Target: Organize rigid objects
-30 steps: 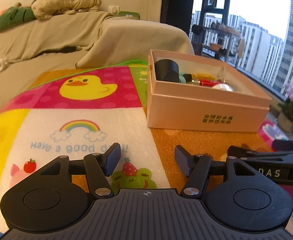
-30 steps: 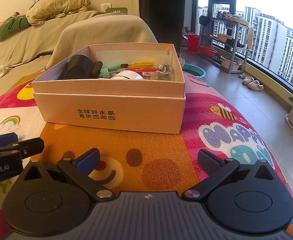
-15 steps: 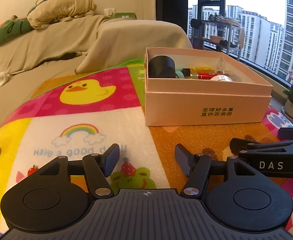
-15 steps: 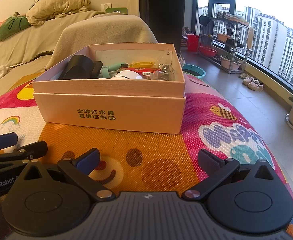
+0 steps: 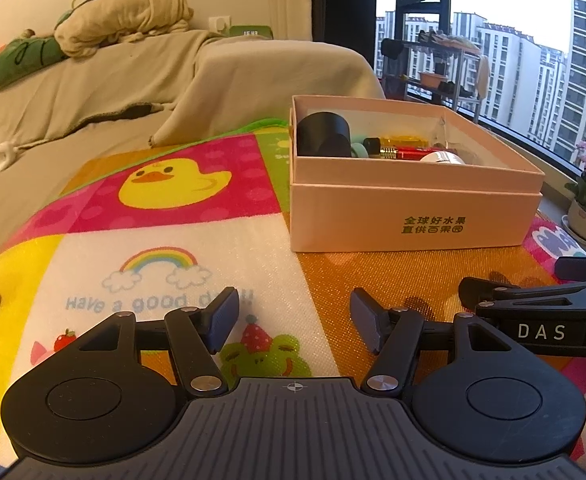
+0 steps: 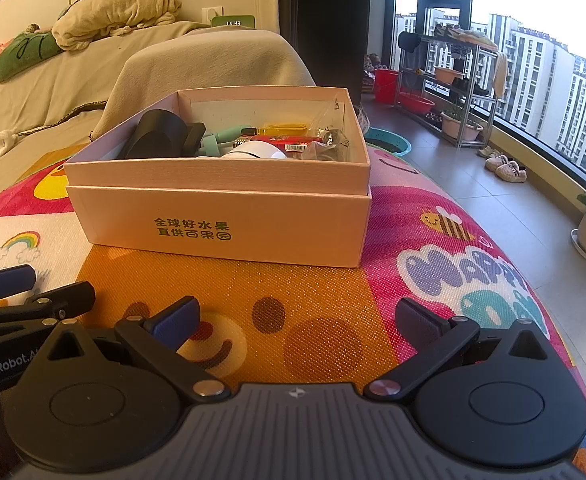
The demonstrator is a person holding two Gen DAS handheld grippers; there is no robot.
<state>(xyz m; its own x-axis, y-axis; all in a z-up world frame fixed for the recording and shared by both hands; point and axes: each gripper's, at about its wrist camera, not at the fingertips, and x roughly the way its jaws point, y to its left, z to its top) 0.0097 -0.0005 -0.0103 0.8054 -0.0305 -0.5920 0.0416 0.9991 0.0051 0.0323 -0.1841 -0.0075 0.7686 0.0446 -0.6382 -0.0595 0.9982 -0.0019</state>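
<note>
Both my grippers hover low over the play mat [image 6: 313, 292], near its front edge, side by side.

Left gripper [image 5: 294, 316]: jaws spread, nothing between the blue pads, only mat showing in the gap. It sits over the white panel with the rainbow and the frog print.

Right gripper [image 6: 297, 320]: jaws spread wider, empty as well, over the orange panel with the smiley face. From the left wrist view its fingers enter at the right edge; from the right wrist view the left gripper's fingers enter at the left edge. The two tools are close together but not touching.

Cardboard box [image 6: 221, 216]: pale pink, open top, green printed characters on its front wall. It stands on the mat toward the far edge, straight ahead of the right gripper and to the right of the left one, well apart from both.

Inside the box, a jumble of rigid things: a black cylinder [image 6: 157, 136] leaning in the left far corner, a mint-green handled piece [image 6: 223, 138] beside it, a white rounded object [image 6: 253, 149] against the front wall, a red item [image 6: 289, 142] with a barcode label, a yellow item [image 6: 285, 128] behind it, and a crinkled clear wrapper [image 6: 331, 144] at the right wall.

Behind the mat, a sofa under a beige cover [image 6: 197, 60].
</note>
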